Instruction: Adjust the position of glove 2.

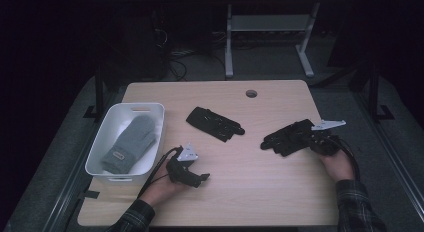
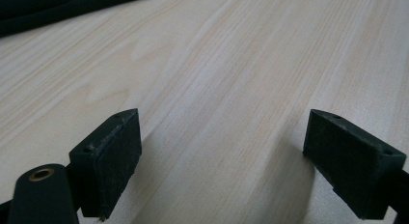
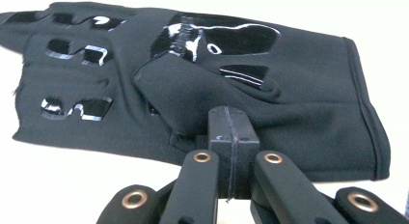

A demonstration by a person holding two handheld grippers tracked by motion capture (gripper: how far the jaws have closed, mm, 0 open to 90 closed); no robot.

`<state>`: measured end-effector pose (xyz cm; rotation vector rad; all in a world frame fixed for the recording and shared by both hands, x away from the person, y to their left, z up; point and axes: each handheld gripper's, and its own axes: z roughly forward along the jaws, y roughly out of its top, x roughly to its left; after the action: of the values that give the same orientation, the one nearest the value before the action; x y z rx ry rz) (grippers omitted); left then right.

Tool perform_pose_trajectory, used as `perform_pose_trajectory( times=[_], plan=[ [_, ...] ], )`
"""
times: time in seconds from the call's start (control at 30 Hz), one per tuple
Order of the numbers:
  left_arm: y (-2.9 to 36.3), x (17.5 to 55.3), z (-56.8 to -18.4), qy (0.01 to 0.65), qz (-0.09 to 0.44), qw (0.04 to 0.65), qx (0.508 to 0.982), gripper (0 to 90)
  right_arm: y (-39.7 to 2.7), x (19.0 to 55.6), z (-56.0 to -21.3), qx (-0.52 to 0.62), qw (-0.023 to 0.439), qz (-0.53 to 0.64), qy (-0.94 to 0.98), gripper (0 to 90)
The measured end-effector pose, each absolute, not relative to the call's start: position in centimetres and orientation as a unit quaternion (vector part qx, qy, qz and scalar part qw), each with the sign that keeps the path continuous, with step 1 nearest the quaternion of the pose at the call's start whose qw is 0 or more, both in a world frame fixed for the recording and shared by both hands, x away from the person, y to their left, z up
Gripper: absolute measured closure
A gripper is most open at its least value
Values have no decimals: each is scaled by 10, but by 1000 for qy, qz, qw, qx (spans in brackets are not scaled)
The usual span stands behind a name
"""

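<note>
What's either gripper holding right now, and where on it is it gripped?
The right gripper is shut on a fold of the black glove, pinching fabric near its palm. The left gripper is open over bare table, holding nothing.

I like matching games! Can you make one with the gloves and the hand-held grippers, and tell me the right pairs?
Things:
1. grey mitten
2. middle black glove
3. left hand-held gripper
4. right hand-held gripper

Matches:
A. jaws open over bare table
B. jaws shut on a black glove's edge
C. inside the white bin
D. flat, mid-table, nothing touching it

Pairs: 1-C, 2-D, 3-A, 4-B
</note>
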<state>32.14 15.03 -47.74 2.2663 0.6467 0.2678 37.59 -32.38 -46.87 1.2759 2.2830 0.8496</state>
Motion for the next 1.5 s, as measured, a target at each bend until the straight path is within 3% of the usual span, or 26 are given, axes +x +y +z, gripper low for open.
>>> perform_pose_trajectory(
  times=[0.77,1.23,1.5],
  plan=[
    [150,322,-478,251,108,379,884,124,-257,323,-461,349,128,306,877,900],
    [150,322,-478,252,106,378,885,124,-220,308,-459,283,76,316,902,900],
    [150,322,-478,252,106,378,885,124,-229,317,-442,290,103,346,886,900]
  ],
)
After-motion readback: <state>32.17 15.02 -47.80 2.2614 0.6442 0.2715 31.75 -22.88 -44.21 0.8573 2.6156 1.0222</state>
